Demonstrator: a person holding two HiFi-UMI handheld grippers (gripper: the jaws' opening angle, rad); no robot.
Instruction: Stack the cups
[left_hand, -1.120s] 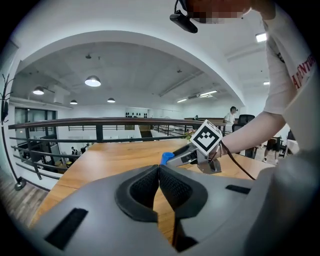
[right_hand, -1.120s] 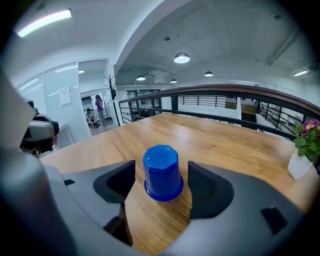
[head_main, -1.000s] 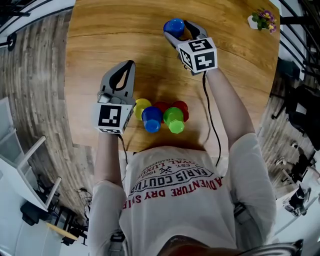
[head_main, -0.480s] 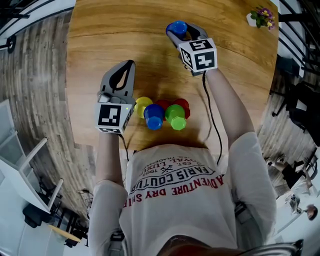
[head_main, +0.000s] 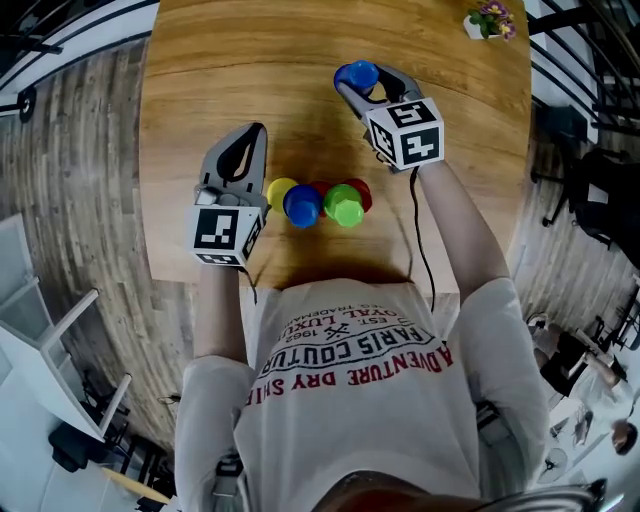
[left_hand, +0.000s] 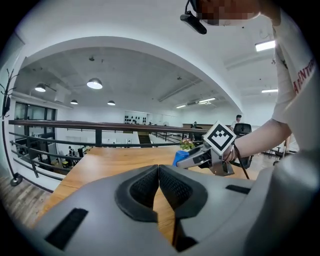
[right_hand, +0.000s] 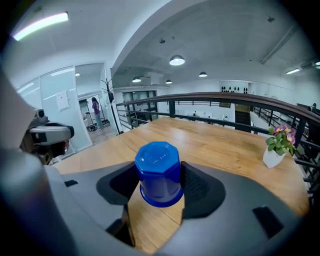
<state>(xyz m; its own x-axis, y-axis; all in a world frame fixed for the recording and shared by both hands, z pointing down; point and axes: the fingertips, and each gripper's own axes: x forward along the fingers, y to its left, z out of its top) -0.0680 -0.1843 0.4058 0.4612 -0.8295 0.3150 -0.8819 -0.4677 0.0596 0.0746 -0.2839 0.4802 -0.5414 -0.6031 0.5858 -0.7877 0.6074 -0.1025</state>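
So R hand-held gripper (head_main: 364, 82) just closed onto blue cup (right_hand: 159, 172).

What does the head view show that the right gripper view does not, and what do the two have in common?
Only the head view: the cluster of loose cups beside the person's shirt. Only the right gripper view: the railing and the ceiling lights. Both: the table, the flower pot, and the blue cup in the right gripper, whose jaws have just been closing on it.
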